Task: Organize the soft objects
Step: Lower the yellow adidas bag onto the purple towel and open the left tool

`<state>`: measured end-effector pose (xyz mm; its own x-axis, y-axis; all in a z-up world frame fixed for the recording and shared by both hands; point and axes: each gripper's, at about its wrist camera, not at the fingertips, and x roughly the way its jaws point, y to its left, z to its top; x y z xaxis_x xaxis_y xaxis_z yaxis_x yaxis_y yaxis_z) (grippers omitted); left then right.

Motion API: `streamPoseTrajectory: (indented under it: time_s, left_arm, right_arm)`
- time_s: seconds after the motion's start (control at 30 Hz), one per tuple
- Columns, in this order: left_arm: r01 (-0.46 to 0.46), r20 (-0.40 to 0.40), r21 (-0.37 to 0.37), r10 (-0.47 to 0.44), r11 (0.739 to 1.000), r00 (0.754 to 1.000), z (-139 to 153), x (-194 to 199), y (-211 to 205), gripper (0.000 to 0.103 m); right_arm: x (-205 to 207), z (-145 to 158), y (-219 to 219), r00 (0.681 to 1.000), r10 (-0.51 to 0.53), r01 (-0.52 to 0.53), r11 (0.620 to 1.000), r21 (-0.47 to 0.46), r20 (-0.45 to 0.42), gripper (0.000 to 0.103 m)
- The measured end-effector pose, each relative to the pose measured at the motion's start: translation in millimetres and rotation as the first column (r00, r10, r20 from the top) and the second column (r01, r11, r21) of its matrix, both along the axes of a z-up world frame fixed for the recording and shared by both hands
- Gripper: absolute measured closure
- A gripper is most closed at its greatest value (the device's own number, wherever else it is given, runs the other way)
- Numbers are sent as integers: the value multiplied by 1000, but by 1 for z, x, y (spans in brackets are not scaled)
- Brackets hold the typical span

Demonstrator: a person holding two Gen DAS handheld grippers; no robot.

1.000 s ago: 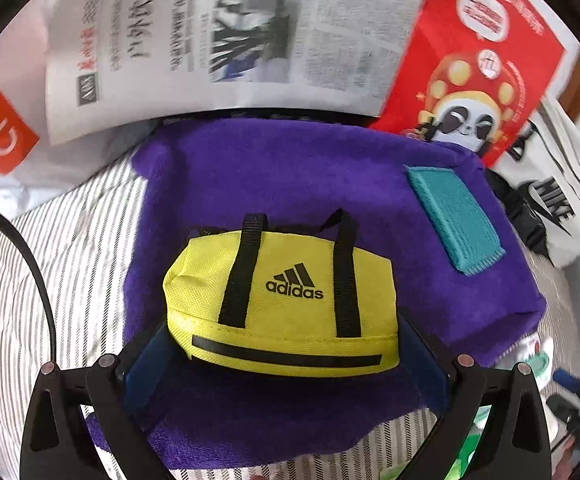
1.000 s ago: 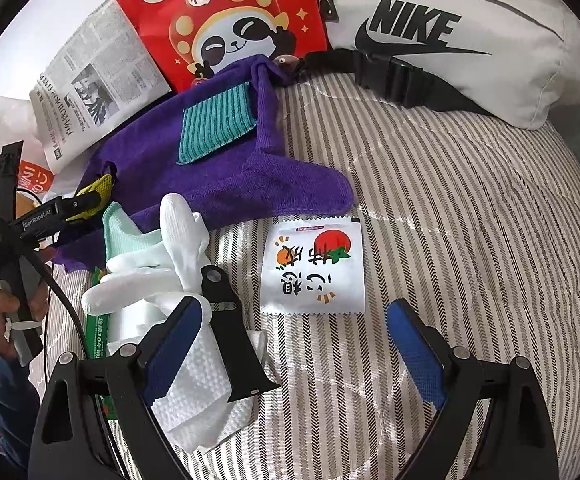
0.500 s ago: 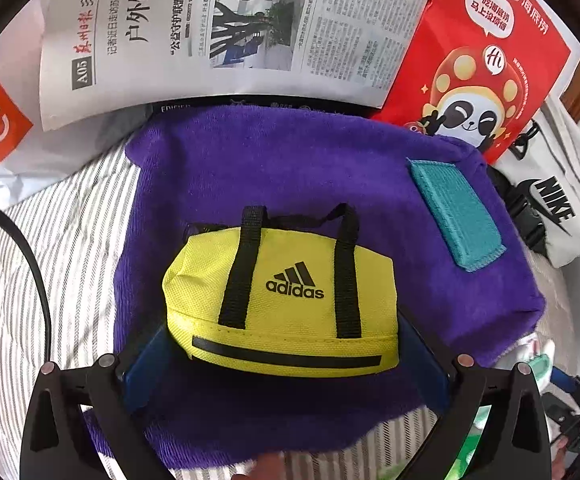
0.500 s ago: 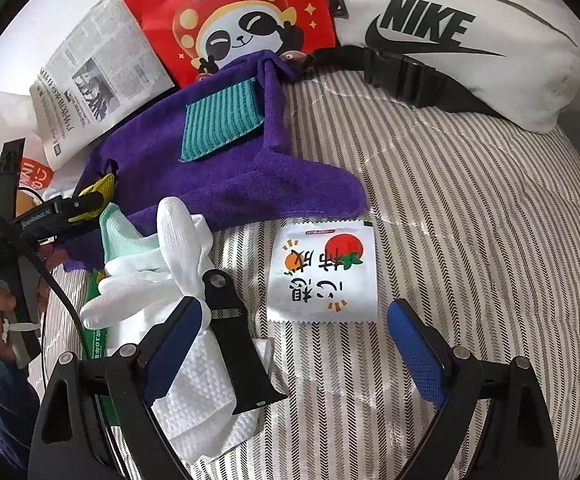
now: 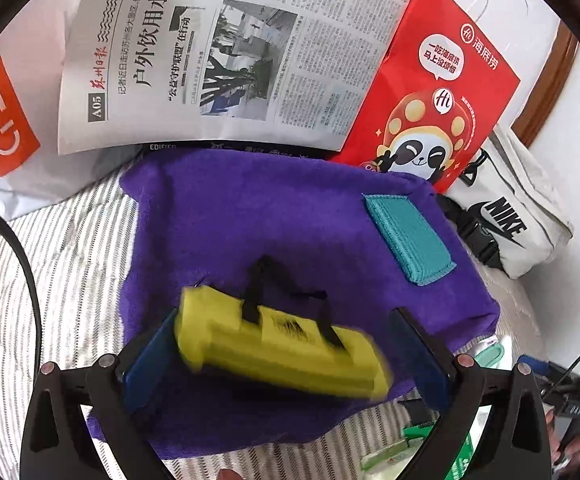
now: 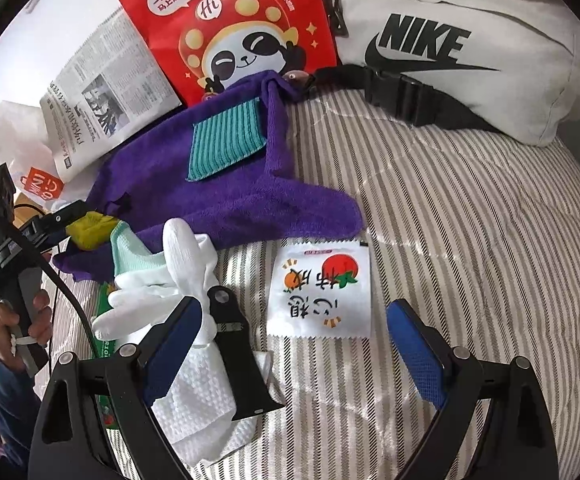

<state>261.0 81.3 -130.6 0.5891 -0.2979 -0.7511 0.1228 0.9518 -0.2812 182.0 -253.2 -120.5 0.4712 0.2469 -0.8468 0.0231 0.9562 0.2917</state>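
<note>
On the striped bed, I am sorting soft things, and most of the job looks like it is still waiting. At the far end the big white Nike bag is lying, with a red panda bag and a newspaper next to it. Spread out nearer to me is the purple towel, with a small teal cloth on top of it.

I am working the left hand-held gripper over the towel. Its blue pads are spread wide, and the little yellow bag is sitting tilted and blurry between them. It is touching the left pad but not the right one, so I think it is coming loose onto the towel, which seems to be its spot.

My right hand-held gripper is also spread wide and holding nothing. It is hanging over the bed above a white snack packet. Beside its left pad are white gloves, a white cloth and a black strap, all in a messy pile. Those still need tidying.
</note>
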Motion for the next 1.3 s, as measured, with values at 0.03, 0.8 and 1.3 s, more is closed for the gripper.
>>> streamPoseTrajectory:
  time_s: [0.03, 0.8, 1.3]
  left_arm:
    - [2, 5, 5, -2, 1000, 1000, 1, -1, 0, 0]
    - [71, -85, 215, -54, 974, 995, 2, -18, -15, 0]
    - [-2, -86, 212, 21, 977, 996, 2, 1, -8, 0]
  right_arm:
    - [1, -1, -1, 1000, -4, 4, 1000, -1, 0, 10]
    - [0, 7, 13, 999, 40, -39, 999, -28, 6, 10]
    - [-13, 26, 5, 1000, 14, -13, 998, -53, 27, 10]
